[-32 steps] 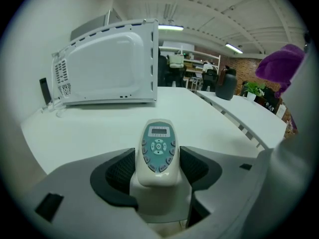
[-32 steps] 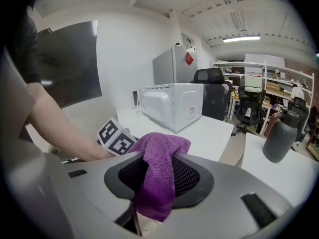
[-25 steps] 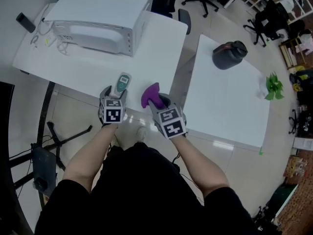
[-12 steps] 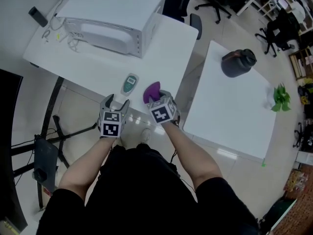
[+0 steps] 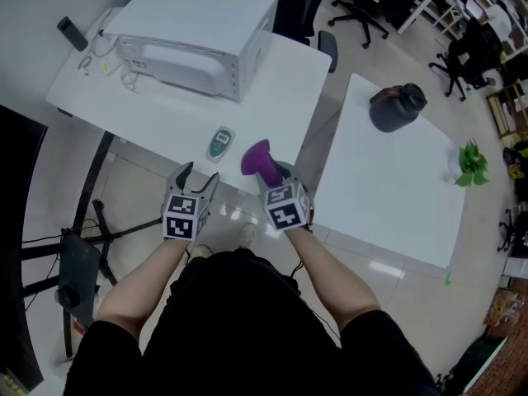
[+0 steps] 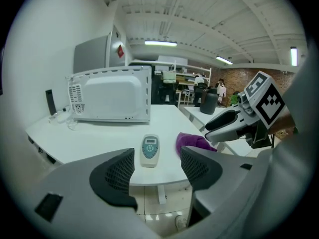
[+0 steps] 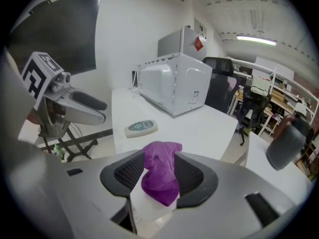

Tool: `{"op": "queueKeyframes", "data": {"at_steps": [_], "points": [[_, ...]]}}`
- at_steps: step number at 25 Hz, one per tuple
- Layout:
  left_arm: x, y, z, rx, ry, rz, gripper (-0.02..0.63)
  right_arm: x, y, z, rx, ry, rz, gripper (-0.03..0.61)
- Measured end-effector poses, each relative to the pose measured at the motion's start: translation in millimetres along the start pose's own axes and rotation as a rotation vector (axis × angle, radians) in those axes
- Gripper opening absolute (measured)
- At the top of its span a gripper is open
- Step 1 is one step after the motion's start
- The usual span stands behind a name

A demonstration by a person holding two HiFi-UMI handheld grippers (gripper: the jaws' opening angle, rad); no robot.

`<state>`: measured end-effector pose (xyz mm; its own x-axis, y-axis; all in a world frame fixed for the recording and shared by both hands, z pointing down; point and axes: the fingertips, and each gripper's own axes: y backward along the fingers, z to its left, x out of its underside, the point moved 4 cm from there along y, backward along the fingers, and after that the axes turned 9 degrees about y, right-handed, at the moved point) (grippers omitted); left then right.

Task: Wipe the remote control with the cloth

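The grey-and-teal remote control [image 5: 219, 143] lies flat near the front edge of the white table [image 5: 272, 89], and also shows in the left gripper view [image 6: 149, 150] and the right gripper view [image 7: 141, 127]. The purple cloth [image 5: 259, 160] stands bunched on the table edge just right of it. My right gripper [image 5: 275, 174] has the cloth [image 7: 160, 173] between its jaws, which have just been opening; a gap shows beside the left pad. My left gripper [image 5: 200, 172] is open and empty, drawn back off the table edge, short of the remote.
A white microwave [image 5: 194, 35] stands at the back of the table, with a black phone [image 5: 72, 33] and cables to its left. A second white table [image 5: 388, 188] to the right carries a black jug [image 5: 396, 106] and a small plant [image 5: 470, 165]. A black stand [image 5: 91, 229] is on the floor at left.
My left gripper has pulled back from the remote toward the person, leaving it on the table. My right gripper's jaws stand wider around the cloth at the table edge.
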<state>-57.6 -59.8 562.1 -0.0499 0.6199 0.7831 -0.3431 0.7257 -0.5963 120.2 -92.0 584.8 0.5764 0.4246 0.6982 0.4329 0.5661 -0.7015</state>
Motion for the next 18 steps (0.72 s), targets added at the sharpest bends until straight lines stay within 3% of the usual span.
{"op": "queueKeyframes", "data": {"at_steps": [2,6,12,15,18], "points": [[-6.3,14.9,-3.3,0.030,-0.018,-0.032,0.279,-16.1,29.8,9.1,0.011,0.000,-0.057,0.216],[-24.9,52.7,-15.5,0.103,-0.067,-0.106,0.236,-44.1,77.7,41.5,0.031,0.001,-0.159,0.143],[-32.5,115.8,-36.5,0.187,-0.158,-0.181,0.076,-70.6,134.5,93.2,0.089,0.003,-0.258,0.025],[-27.4,138.5,-42.9,0.199,-0.200,-0.206,0.000,-73.3,155.1,111.7,0.125,0.003,-0.281,0.017],[-23.5,156.1,-47.8,0.233,-0.232,-0.228,0.000,-74.0,168.8,127.2,0.156,0.005,-0.299,0.015]]}}
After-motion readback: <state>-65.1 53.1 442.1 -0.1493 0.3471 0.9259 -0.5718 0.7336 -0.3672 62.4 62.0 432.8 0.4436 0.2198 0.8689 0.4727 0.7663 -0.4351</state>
